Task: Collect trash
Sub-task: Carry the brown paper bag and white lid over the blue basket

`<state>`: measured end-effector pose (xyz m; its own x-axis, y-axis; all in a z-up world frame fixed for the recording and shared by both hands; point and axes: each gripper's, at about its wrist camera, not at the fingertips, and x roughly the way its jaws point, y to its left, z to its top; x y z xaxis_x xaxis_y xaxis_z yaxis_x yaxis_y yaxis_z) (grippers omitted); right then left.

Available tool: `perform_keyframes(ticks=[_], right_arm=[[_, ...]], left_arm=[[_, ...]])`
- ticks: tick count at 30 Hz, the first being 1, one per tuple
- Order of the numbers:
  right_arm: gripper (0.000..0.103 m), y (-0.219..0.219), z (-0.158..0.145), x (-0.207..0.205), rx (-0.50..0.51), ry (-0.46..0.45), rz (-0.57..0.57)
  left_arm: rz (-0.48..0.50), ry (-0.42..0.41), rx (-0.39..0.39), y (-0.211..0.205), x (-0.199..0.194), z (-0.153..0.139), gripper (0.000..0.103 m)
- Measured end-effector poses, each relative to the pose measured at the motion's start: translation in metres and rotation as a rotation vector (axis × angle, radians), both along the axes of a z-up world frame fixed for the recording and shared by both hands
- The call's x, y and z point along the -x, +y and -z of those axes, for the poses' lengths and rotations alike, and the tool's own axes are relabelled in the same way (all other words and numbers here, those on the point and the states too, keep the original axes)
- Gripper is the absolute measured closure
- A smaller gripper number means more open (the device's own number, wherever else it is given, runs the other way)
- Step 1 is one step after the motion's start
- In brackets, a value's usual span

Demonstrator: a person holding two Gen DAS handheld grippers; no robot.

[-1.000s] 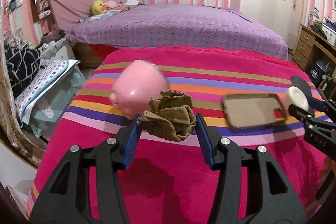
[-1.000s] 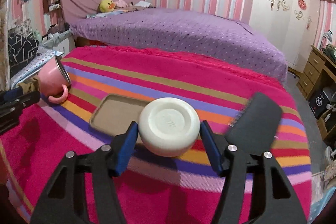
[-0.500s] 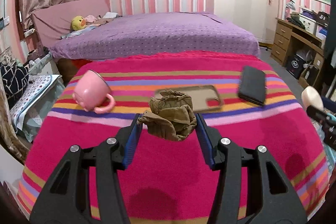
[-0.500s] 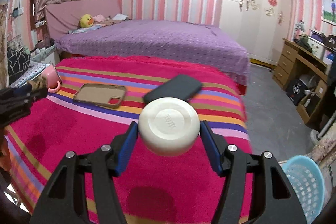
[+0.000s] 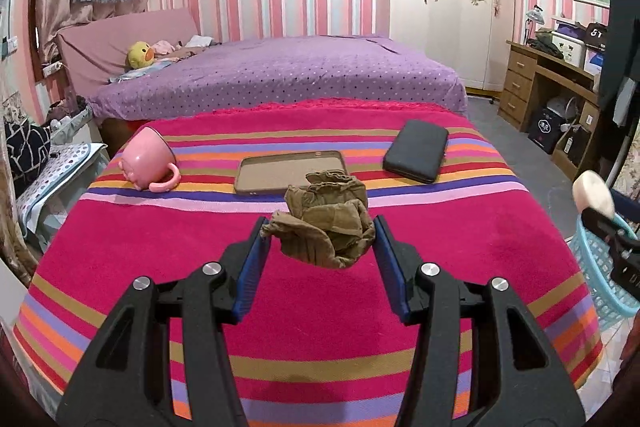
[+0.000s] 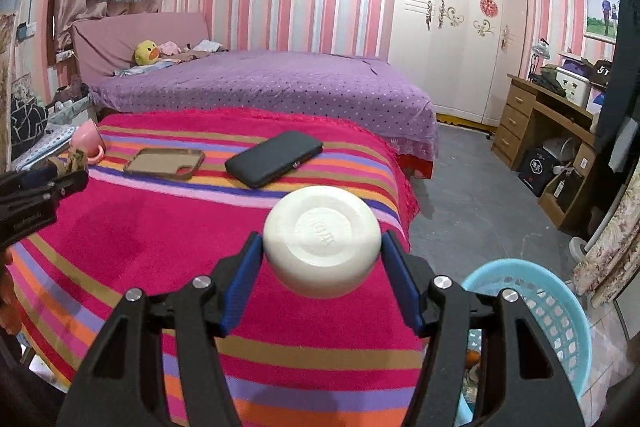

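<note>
The left claw (image 5: 320, 241) pinches a crumpled brown rag (image 5: 326, 223), held above the striped blanket (image 5: 320, 307). The right claw (image 6: 322, 251) pinches a white soap bar (image 6: 322, 241) over the blanket's right edge, near the blue basket (image 6: 560, 307) on the floor. A pink mug (image 5: 146, 163) on its side, a phone case (image 5: 280, 171) and a black wallet (image 5: 416, 151) lie on the blanket.

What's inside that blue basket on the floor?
The blue basket shows mostly bare mesh wall. Something orange and some scraps lie at the bottom, too small to identify; the right gripper covers the rest.
</note>
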<state>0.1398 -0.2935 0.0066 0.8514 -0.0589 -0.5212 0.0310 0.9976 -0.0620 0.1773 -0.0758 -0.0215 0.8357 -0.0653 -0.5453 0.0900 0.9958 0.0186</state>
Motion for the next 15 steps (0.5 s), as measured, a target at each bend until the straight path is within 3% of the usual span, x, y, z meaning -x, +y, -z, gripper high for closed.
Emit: perform_keyframes(ticks=[15], right_arm=[[0.043, -0.026, 0.007, 0.008, -0.023, -0.001, 0.009]], left_arm=[[0.034, -0.025, -0.044, -0.042, 0.012, 0.007, 0.052]])
